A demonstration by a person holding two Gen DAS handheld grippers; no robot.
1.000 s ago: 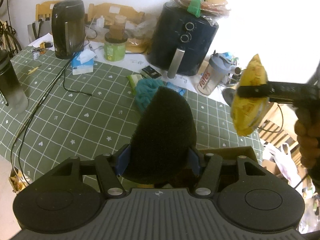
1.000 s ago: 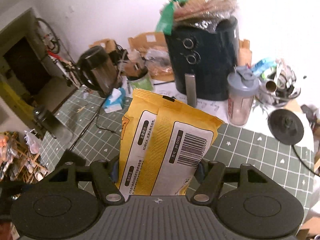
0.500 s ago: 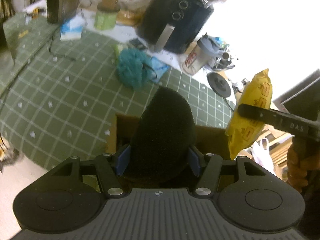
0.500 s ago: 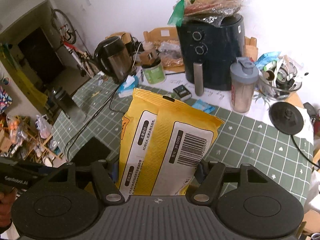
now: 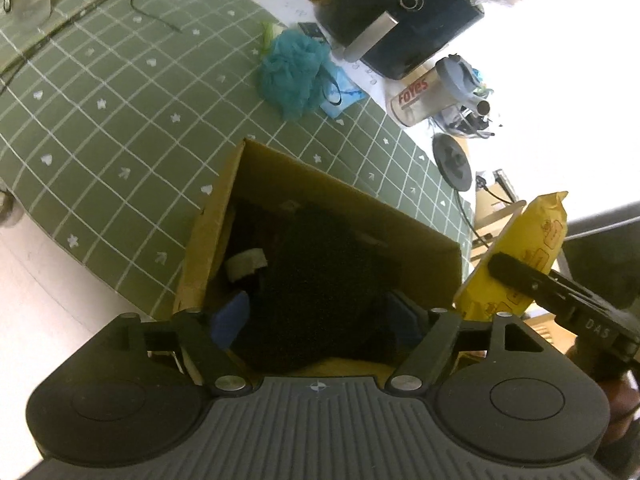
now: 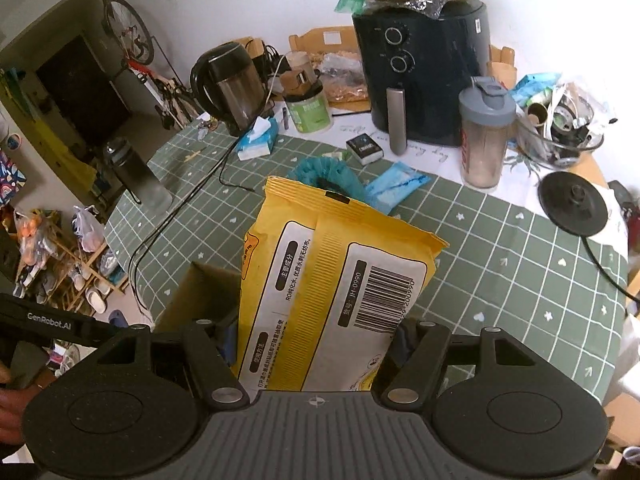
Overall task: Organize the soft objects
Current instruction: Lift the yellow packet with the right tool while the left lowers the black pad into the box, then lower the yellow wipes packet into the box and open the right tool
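Your left hand-held gripper (image 5: 316,320) was clamped on a black sponge (image 5: 320,292), its blue pads pressed against both sides, and it held the sponge down inside the open cardboard box (image 5: 248,184) at the near edge of the desk (image 5: 120,128). Your right hand-held gripper (image 6: 316,344) was closed on a yellow wipes packet (image 6: 332,280), barcode side facing you, held upright in the air just to the right of the box. Beyond the box, a teal mesh bath pouf (image 5: 294,76) lay on the green checked cloth, resting partly on a light blue packet (image 5: 344,96). Farther back stood a shaker bottle (image 6: 484,136), a dark air fryer (image 6: 428,64), a green jar (image 6: 310,110) and a kettle (image 6: 228,84).
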